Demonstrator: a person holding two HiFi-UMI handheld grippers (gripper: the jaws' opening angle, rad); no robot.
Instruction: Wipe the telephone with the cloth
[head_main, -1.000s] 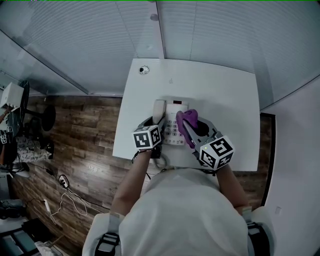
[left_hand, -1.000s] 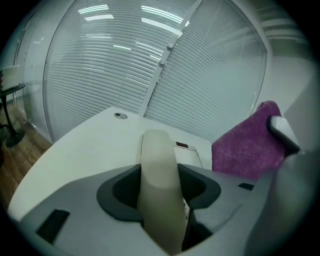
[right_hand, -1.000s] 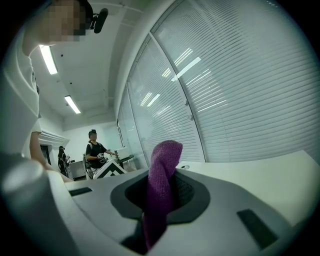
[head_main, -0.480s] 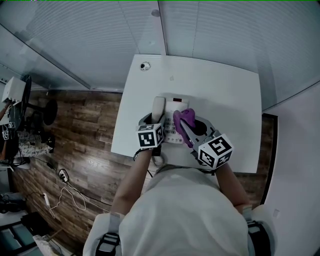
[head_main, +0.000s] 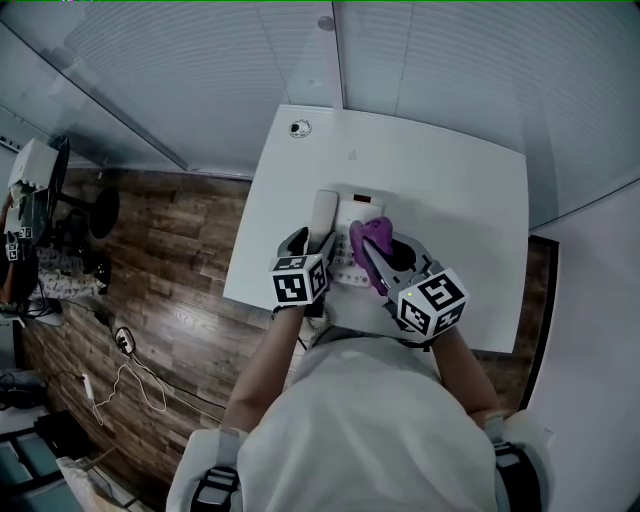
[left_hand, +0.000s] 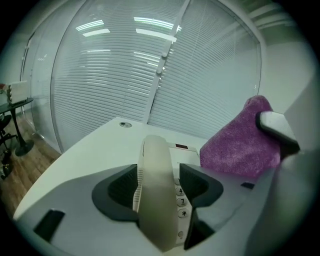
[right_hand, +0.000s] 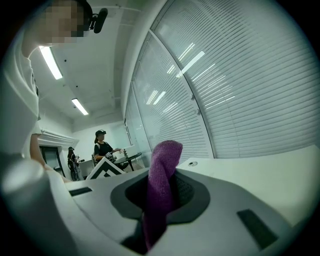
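A white desk telephone (head_main: 343, 258) sits near the front of the white table (head_main: 450, 190). Its cream handset (head_main: 322, 215) lies along the phone's left side. My left gripper (head_main: 318, 243) is shut on the handset (left_hand: 157, 195), one jaw on each side, with the keypad (left_hand: 181, 201) just to its right. My right gripper (head_main: 372, 248) is shut on a purple cloth (head_main: 368, 238) that stands over the keypad. In the right gripper view the cloth (right_hand: 161, 190) sticks up from between the jaws. In the left gripper view the cloth (left_hand: 240, 145) hangs to the right of the handset.
A round cable grommet (head_main: 298, 128) sits at the table's far left corner. Glass walls with blinds (head_main: 200, 70) close off the far side. Wooden floor (head_main: 170, 250) with loose cables (head_main: 130, 380) lies to the left. People (right_hand: 102, 147) are at a desk far off.
Both grippers stay at the phone. The cloth has shifted slightly left over the keypad. The head camera's view has drifted a little.
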